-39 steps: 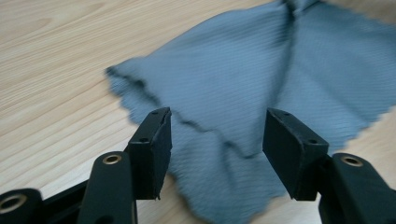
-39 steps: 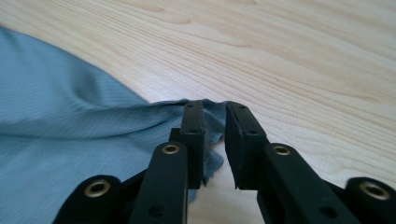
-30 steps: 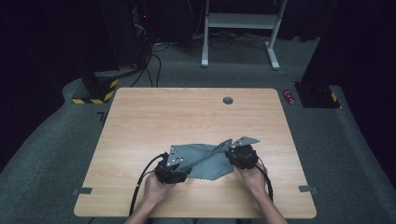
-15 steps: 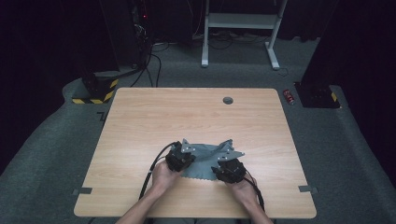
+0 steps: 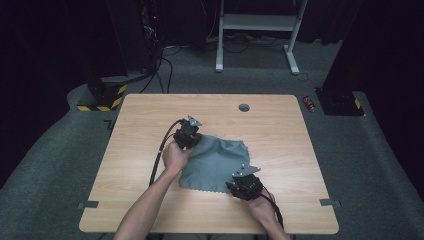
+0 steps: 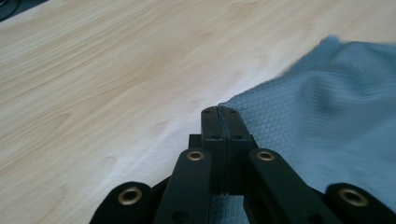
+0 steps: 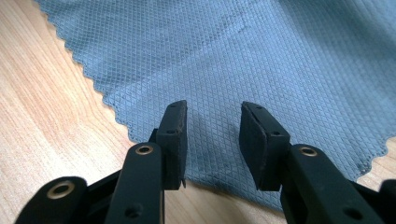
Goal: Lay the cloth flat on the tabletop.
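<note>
While the grey cloth (image 5: 215, 161) lies spread across the near middle of the counter (image 5: 135, 125), the work in hand looks like opening it out flat. The left tool (image 5: 189, 133) sits at the cloth's far left corner, its jaws pressed together and pinching that corner, as the left gripper view shows the fabric edge (image 6: 261, 126) caught between the 2 pads. The right tool (image 5: 243, 186) hovers at the near right edge with its jaws spread apart; in the right gripper view the cloth (image 7: 261, 60) lies flat under and between the pads, which do not press on it. I judge the next move calls for the right tool to close on the near edge, then for both hands to draw apart so the wrinkles near the far side pull smooth.
</note>
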Tool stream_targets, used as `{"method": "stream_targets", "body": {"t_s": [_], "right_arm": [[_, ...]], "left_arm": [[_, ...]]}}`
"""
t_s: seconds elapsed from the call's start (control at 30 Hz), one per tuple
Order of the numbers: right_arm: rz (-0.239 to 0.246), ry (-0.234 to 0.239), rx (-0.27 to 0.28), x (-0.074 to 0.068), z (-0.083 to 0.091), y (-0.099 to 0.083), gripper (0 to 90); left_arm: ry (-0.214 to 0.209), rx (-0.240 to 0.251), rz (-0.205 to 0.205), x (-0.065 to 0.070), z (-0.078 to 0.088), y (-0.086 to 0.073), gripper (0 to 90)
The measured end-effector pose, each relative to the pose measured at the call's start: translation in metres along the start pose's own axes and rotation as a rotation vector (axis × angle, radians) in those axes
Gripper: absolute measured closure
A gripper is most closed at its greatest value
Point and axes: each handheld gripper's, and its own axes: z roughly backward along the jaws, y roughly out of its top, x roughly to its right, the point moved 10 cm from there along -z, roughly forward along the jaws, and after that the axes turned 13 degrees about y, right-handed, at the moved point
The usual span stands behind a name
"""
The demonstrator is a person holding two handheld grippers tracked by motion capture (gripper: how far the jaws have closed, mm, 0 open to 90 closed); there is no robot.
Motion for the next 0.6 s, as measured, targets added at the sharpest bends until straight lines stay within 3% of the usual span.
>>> {"method": "stream_targets", "body": {"t_s": [0.03, 0.1, 0.2, 0.27, 0.33, 0.4, 0.43, 0.47, 0.5, 0.53, 0.6], "right_arm": [[-0.006, 0.006, -0.002, 0.000, 0.000, 0.000, 63.1], [-0.005, 0.012, 0.000, 0.001, 0.001, 0.000, 63.4], [-0.011, 0.011, 0.007, 0.003, 0.002, 0.000, 62.5], [-0.011, 0.004, 0.011, 0.004, 0.002, 0.000, 62.5], [-0.031, -0.012, 0.042, 0.010, 0.005, 0.004, 62.8], [-0.037, -0.016, 0.045, 0.012, 0.006, 0.005, 62.9], [-0.051, -0.025, 0.048, 0.017, 0.006, 0.008, 63.5], [-0.051, -0.025, 0.048, 0.017, 0.006, 0.008, 63.5], [-0.059, -0.028, 0.055, 0.019, 0.005, 0.009, 64.1], [-0.062, -0.027, 0.050, 0.020, 0.005, 0.008, 64.1], [-0.069, -0.029, 0.030, 0.021, 0.003, 0.005, 64.0]], "left_arm": [[0.004, -0.019, 0.043, -0.002, -0.006, -0.003, 74.7], [-0.016, 0.004, 0.064, 0.001, -0.003, -0.006, 63.9], [-0.054, 0.037, 0.036, 0.012, 0.010, -0.014, 58.3], [-0.063, 0.053, 0.029, 0.017, 0.017, -0.018, 57.9], [-0.105, 0.091, 0.006, 0.030, 0.037, -0.034, 58.5], [-0.116, 0.093, -0.005, 0.035, 0.042, -0.040, 59.2], [-0.135, 0.097, -0.039, 0.043, 0.050, -0.052, 60.2], [-0.135, 0.097, -0.039, 0.043, 0.050, -0.052, 60.6], [-0.149, 0.088, -0.069, 0.049, 0.056, -0.064, 61.2], [-0.149, 0.088, -0.069, 0.049, 0.056, -0.064, 61.5], [-0.160, 0.061, -0.084, 0.054, 0.057, -0.078, 61.7]]}}
